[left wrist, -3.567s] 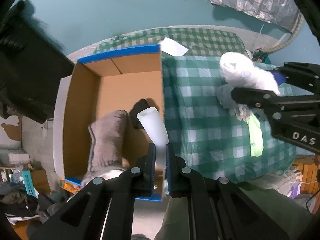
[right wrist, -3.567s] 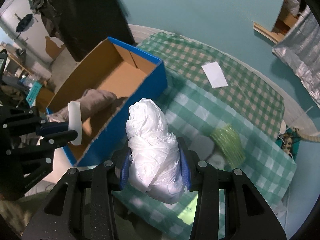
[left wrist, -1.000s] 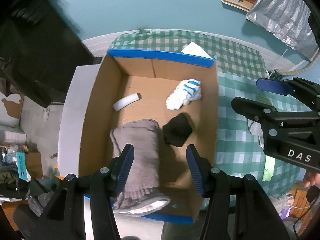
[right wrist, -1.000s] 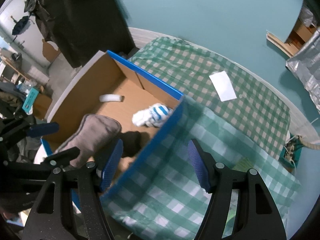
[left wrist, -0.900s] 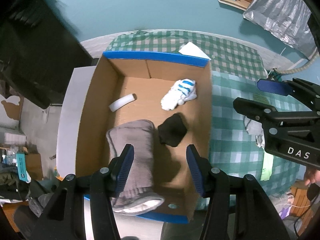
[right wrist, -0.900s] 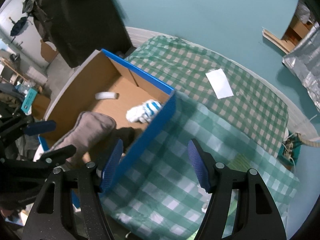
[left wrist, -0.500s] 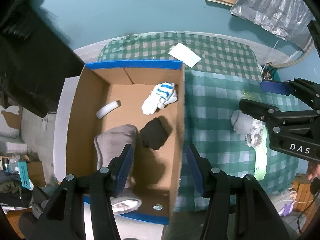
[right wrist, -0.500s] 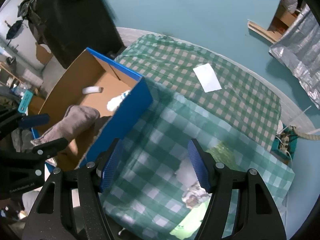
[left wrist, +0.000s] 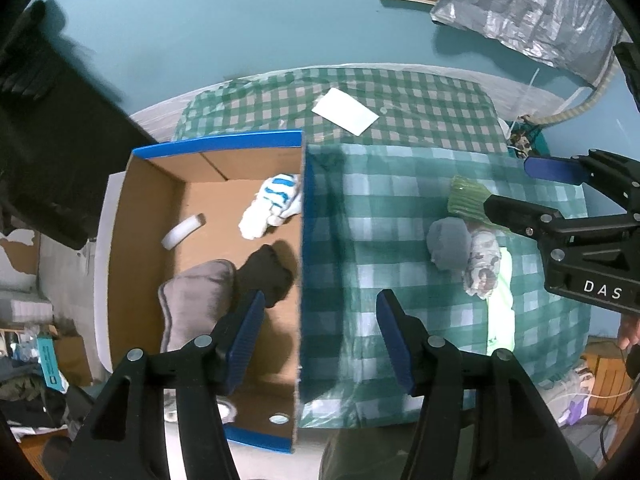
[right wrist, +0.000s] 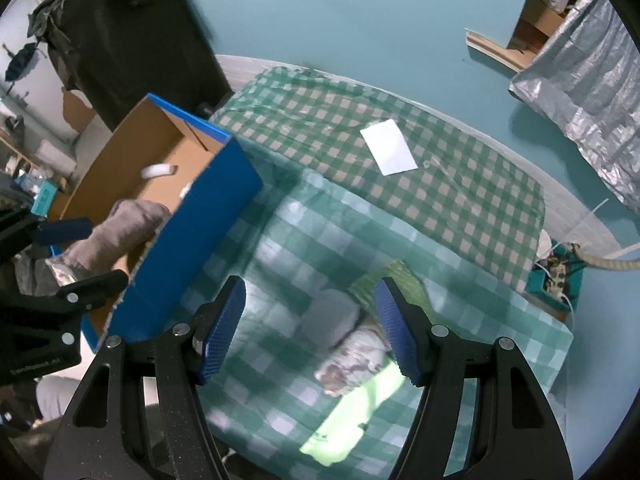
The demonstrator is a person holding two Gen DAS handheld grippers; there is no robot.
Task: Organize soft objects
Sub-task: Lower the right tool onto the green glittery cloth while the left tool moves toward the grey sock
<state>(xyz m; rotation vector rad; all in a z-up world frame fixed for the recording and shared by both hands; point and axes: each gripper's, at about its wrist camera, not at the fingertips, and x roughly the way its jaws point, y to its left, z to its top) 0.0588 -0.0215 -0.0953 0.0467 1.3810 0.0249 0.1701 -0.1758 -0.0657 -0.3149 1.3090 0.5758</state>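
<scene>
A cardboard box with blue edges (left wrist: 302, 216) holds a white-and-blue bundle (left wrist: 276, 204), a white roll (left wrist: 182, 230), a black cloth (left wrist: 266, 276) and a grey cloth (left wrist: 196, 304). My left gripper (left wrist: 320, 308) hovers over the box's right wall, its jaws opening with nothing between them. My right gripper (right wrist: 310, 300) is open and empty above a grey ball (right wrist: 334, 320), a patterned roll (right wrist: 352, 360), a neon green piece (right wrist: 352, 412) and a green ribbed item (right wrist: 384, 280) on the checked cloth.
A white paper (left wrist: 345, 111) lies on the far part of the checked tablecloth (left wrist: 400, 160). A silver cover (right wrist: 580, 92) is at the back right. Dark clothing (right wrist: 120, 40) hangs behind the box. Clutter sits on the floor (left wrist: 36, 360) at left.
Both grippers have let go of the white roll and the white bundle, which now lie in the box. Both have since moved right, from over the box toward the items on the cloth.
</scene>
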